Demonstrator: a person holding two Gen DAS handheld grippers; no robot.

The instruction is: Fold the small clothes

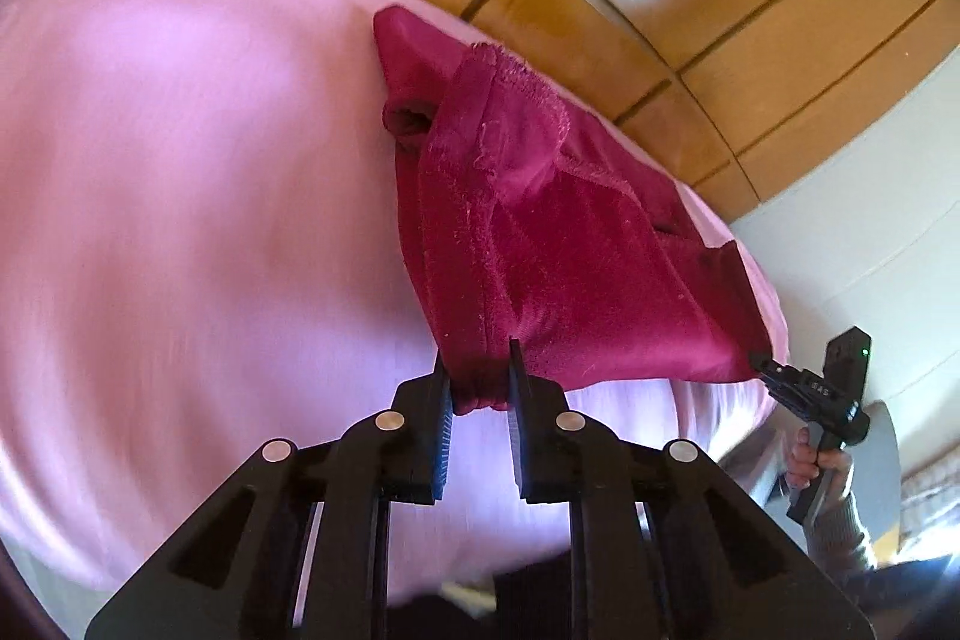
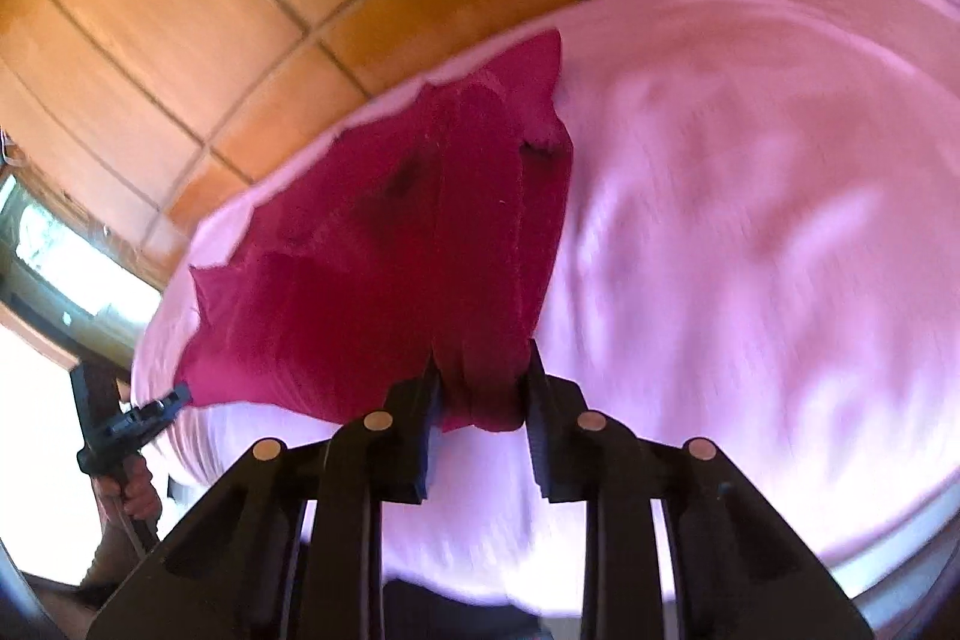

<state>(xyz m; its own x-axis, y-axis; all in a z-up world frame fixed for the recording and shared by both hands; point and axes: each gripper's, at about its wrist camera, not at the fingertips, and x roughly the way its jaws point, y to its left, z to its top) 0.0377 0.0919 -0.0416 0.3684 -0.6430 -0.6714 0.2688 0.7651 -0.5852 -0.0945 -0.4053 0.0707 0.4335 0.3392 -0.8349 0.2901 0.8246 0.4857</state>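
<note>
Crimson garment [image 1: 540, 232] pinched by left claw [image 1: 477, 382] and right claw [image 2: 480, 388], lace trim only in left view, pink sheet [image 1: 180, 160] beneath

Both grippers matte black plastic. Left gripper [image 1: 480, 370]: two angular linkage arms per side, four round silver pivot pins, ribbed pads on flat fingers [image 1: 443, 400]. Right gripper [image 2: 480, 370] same build, same silver pins. In left view, the right unit shows a pistol-style black handle, a small green light, white lettering too small to read. Grey knit sleeve [image 1: 840, 532] on right arm.
</note>
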